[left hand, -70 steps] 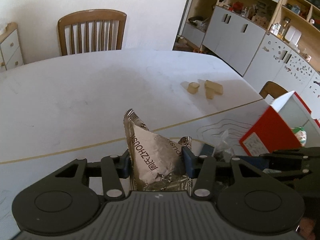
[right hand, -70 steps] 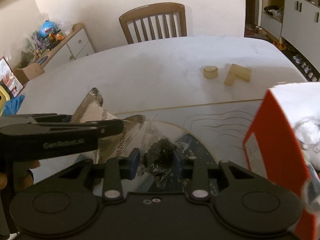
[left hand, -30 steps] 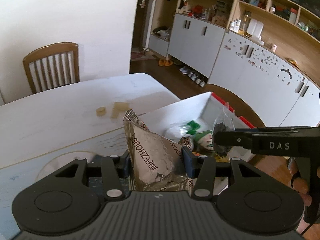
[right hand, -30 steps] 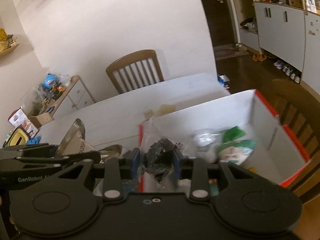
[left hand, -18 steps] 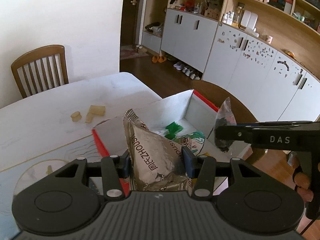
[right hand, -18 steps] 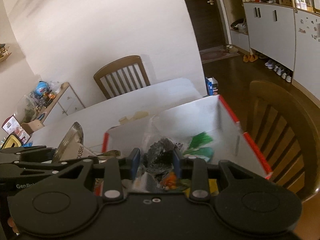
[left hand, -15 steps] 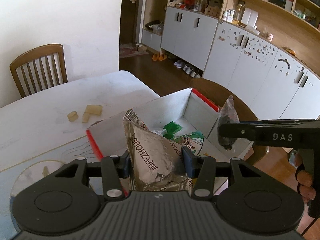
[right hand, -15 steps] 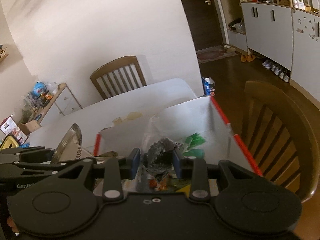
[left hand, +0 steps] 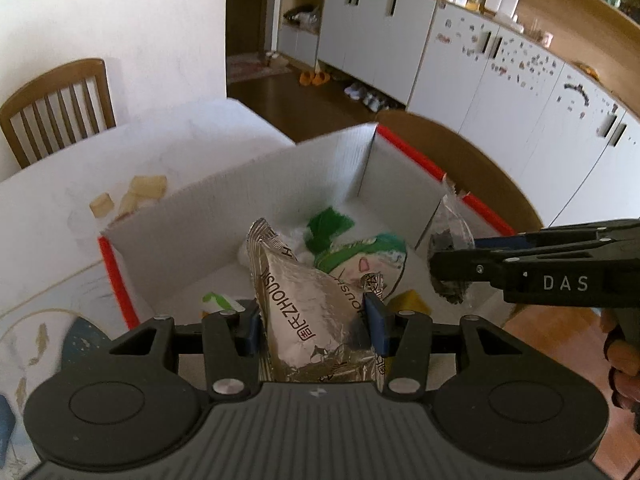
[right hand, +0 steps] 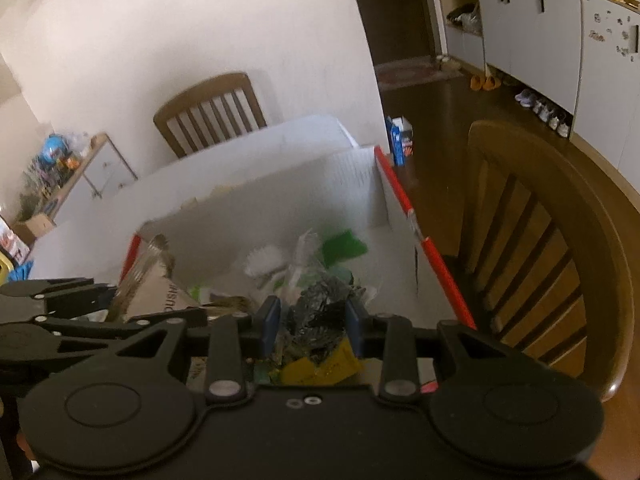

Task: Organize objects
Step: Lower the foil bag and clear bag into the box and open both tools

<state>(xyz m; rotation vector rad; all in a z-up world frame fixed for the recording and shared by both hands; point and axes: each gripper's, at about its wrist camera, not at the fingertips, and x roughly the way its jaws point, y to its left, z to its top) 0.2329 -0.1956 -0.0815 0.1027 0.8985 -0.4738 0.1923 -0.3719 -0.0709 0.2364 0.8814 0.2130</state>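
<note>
My left gripper is shut on a silver foil snack packet and holds it above the near side of an open white box with a red rim. My right gripper is shut on a clear plastic bag of dark bits, also above the box. From the left wrist view the right gripper comes in from the right with the bag over the box's right wall. In the box lie a green and white packet, a yellow item and other wrappers.
The box stands at the edge of a white table. Small beige blocks lie on the table behind the box. A wooden chair stands close on the right of the box; another chair is at the table's far side.
Both grippers have carried their packets from the table across to above the open box, and have since come closer and lower over it. Both stay shut.
</note>
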